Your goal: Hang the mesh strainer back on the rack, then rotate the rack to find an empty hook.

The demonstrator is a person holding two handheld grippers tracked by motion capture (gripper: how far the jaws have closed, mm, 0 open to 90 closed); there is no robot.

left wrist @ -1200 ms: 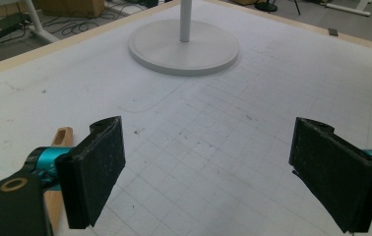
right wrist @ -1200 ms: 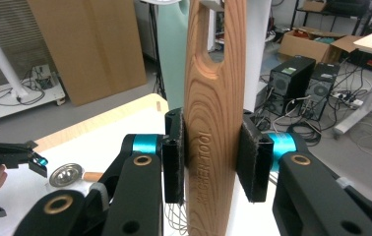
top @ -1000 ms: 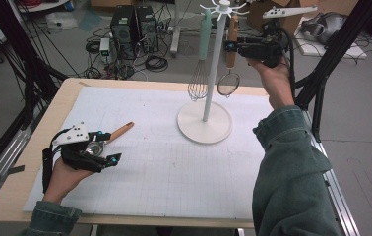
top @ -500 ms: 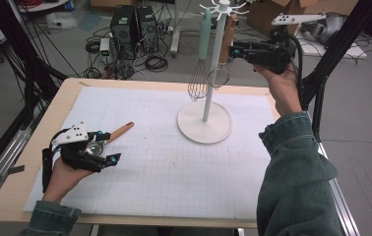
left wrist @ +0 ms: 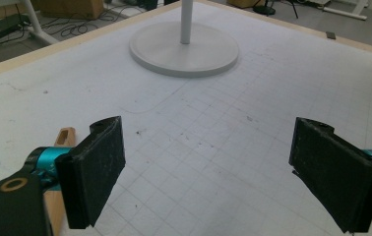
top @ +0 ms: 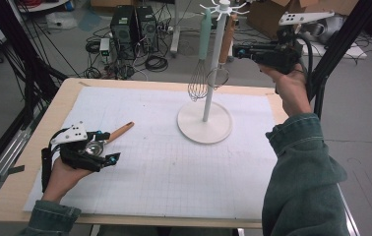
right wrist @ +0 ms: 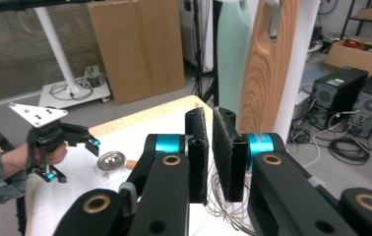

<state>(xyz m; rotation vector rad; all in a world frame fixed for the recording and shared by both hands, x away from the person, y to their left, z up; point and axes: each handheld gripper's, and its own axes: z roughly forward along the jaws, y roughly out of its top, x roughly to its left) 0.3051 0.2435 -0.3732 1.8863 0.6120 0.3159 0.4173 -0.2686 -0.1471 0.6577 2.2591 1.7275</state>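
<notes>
A white stand (top: 204, 123) carries two hanging utensils: a whisk with a mint handle (top: 200, 73) and a wire strainer with a wooden handle (top: 227, 37). My right gripper (top: 236, 50) is held high just right of that wooden handle (right wrist: 267, 69). Its jaws have just been closing and now stand shut with nothing between the pads (right wrist: 197, 147). At the table's left my left gripper (top: 111, 146) rests open. A wooden-handled metal ladle (top: 117, 133) lies beside it, its bowl (right wrist: 111, 160) by the jaws. The handle end (left wrist: 65, 137) shows past the left pad.
A white gridded mat (top: 174, 167) covers the wooden table (top: 66, 91). Computer towers (top: 134, 27) and cables lie on the floor beyond the far edge, with cardboard boxes (top: 267, 14) at the back right. Black frame posts (top: 341, 44) stand at the right.
My right gripper has drawn back slightly to the right, off the wooden handle, and its jaws have come together. The strainer now hangs nearer the pole. The left hand has not moved.
</notes>
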